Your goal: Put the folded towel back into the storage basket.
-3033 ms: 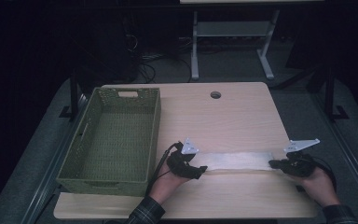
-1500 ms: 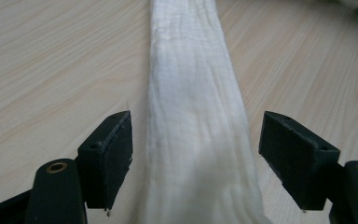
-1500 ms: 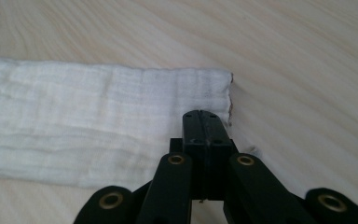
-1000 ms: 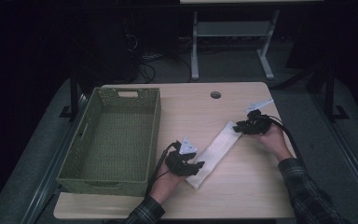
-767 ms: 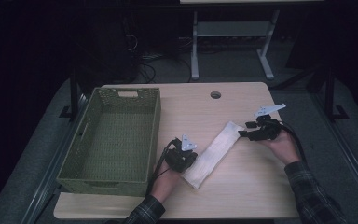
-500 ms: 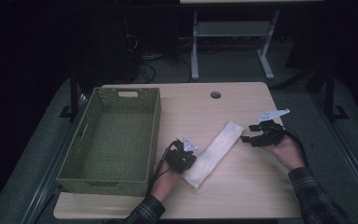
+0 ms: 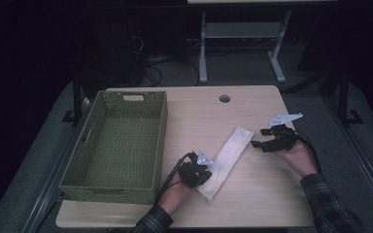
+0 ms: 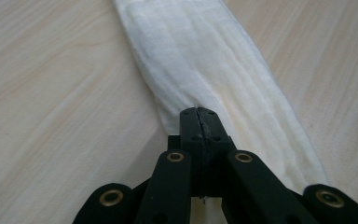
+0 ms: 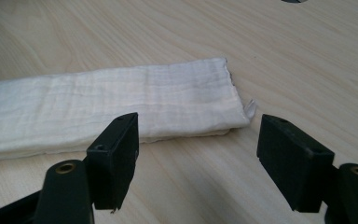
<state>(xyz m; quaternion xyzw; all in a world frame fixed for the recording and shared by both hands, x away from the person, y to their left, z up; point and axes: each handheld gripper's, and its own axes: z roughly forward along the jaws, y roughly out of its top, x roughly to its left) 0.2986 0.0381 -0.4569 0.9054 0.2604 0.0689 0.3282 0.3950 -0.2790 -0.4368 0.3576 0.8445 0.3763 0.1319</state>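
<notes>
Keep left gripper (image 8: 199, 122) clenched on cloth (image 7: 226, 161) near end, at table (image 7: 252, 204) centre. Right gripper (image 7: 260, 144), released and just opening, sits at 3 o'clock: regrip far end squarely.

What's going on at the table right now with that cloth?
A person is folding a white cloth on the wooden table. The left gripper is shut on the cloth's near end. The right gripper has just been opening; its jaws stand apart with nothing between them, just short of the cloth's far end, which lies flat on the table. The green basket sits at the left, nothing visible in it.
</notes>
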